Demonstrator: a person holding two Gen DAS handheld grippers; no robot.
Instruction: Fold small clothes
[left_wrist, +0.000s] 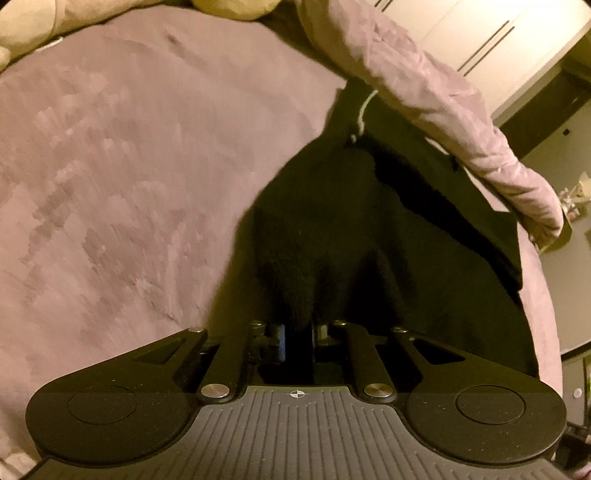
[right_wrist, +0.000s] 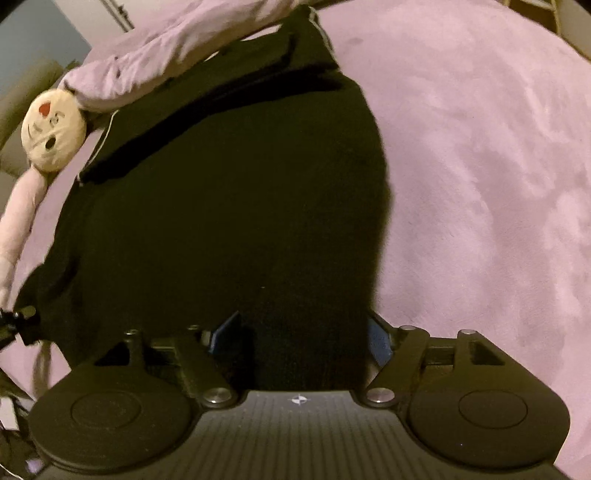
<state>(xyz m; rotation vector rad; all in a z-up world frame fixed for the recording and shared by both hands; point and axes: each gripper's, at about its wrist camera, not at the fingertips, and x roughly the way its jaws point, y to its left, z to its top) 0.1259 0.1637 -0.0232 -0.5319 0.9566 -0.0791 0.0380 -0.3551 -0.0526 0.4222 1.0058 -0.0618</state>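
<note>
A black garment (left_wrist: 332, 229) with a white drawstring (left_wrist: 364, 110) lies spread on a pink bedspread (left_wrist: 129, 166). My left gripper (left_wrist: 297, 330) is shut on a bunched fold of the garment's near edge, and the cloth rises in ridges from between the fingers. In the right wrist view the same black garment (right_wrist: 229, 206) fills the middle. My right gripper (right_wrist: 303, 334) stands open, its blue pads (right_wrist: 226, 332) wide apart. The garment's near edge lies between the pads, and they are not pressing it.
A plush doll with a round cream face (right_wrist: 53, 133) and long pink limbs (left_wrist: 443, 110) lies across the garment's far end. Bare bedspread (right_wrist: 480, 166) stretches to the right. White wardrobe doors (left_wrist: 480, 37) stand beyond the bed. The bed's edge (left_wrist: 546, 314) curves down at the right.
</note>
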